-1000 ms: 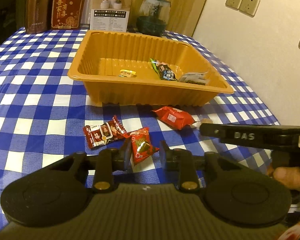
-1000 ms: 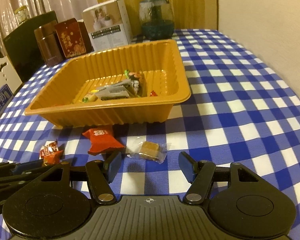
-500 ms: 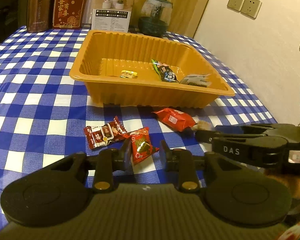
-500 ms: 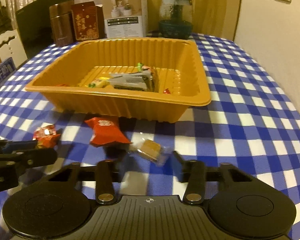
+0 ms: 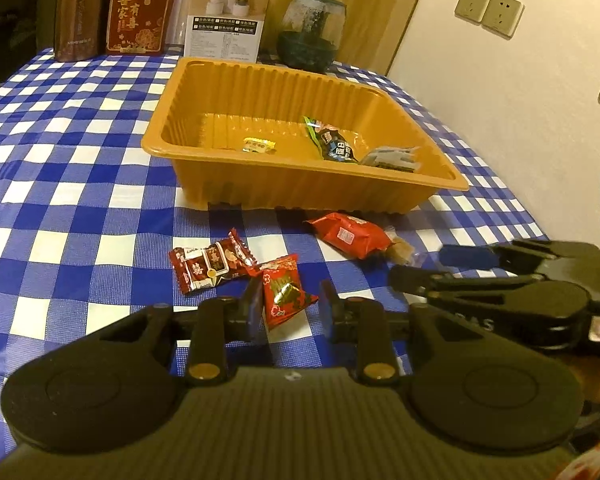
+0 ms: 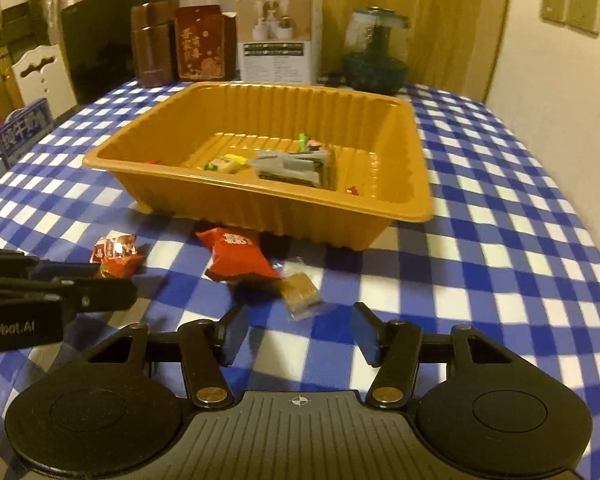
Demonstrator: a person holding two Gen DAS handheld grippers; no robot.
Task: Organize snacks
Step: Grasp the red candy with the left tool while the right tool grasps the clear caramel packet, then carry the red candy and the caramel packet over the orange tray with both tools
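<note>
The left gripper (image 5: 289, 302) is low over the tablecloth (image 5: 80, 208), its fingers set apart with a small red candy (image 5: 282, 290) between them. The left finger (image 5: 254, 300) sits against the candy's edge; the right finger stands clear of it, so the candy is not clamped. A dark red packet (image 5: 210, 266) lies just beyond, touching the candy's far corner.

The right gripper (image 6: 298, 336) is spread wide and holds nothing. A clear-wrapped brown sweet (image 6: 300, 290) lies on the cloth just ahead of its fingertips, between their lines but untouched. A red pouch (image 6: 236, 256) lies against the sweet's far side, close to the tray's near wall.

The orange tray (image 5: 300, 196) stands at mid-table. It contains a yellow sweet (image 5: 259, 145), a dark packet with a green end (image 5: 332, 144) and a grey packet (image 5: 392, 158), all on its floor toward the right half.

Behind the tray, along the far table edge, stand a brown canister (image 5: 78, 20), a red box (image 5: 138, 14), a white carton (image 5: 228, 12) and a glass jar (image 5: 312, 34). Wall sockets (image 5: 488, 10) are mounted on the right wall.
</note>
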